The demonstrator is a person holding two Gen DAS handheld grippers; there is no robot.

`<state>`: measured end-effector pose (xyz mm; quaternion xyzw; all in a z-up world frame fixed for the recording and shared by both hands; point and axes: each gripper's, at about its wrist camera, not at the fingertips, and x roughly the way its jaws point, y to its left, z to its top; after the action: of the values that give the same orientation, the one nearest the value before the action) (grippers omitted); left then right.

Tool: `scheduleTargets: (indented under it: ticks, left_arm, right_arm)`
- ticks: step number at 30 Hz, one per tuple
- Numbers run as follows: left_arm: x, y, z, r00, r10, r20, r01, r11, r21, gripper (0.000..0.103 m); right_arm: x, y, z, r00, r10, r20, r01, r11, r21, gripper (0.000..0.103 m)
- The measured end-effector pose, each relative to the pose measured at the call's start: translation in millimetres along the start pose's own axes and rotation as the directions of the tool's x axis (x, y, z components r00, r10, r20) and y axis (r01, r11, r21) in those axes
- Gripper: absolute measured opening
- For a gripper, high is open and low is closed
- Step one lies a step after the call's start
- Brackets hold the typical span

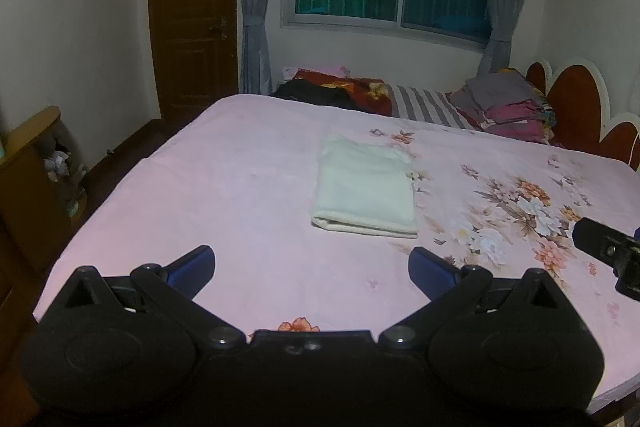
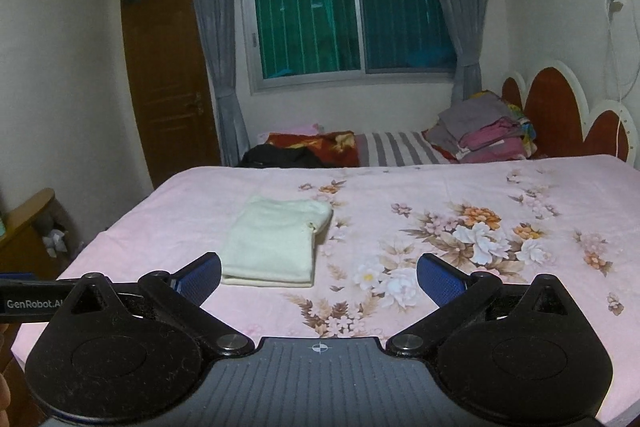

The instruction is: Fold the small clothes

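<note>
Both claws hung over near edge of pink floral bedsheet (image 1: pixel 248 187), jaws spread wide, nothing between them. Left gripper (image 1: pixel 311 263): folded cream garment (image 1: pixel 366 193) lay ahead, slightly right, long axis running away toward window. Right gripper (image 2: pixel 319 269): same garment (image 2: pixel 276 239) ahead-left, near fold close to its left finger (image 2: pixel 202 273). Judged: both about equally near; fold looks complete.
</note>
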<state>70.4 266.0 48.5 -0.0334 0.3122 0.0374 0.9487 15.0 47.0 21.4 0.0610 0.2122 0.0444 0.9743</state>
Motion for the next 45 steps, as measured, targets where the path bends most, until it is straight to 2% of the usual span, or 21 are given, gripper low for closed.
scheduleTargets:
  ticks: [45]
  left_arm:
    - [11, 6, 1, 0.999, -0.001, -0.041, 0.002, 1.000, 0.008, 0.103]
  right_arm:
    - [17, 7, -8, 0.999, 0.022, -0.043, -0.021, 1.000, 0.021, 0.103]
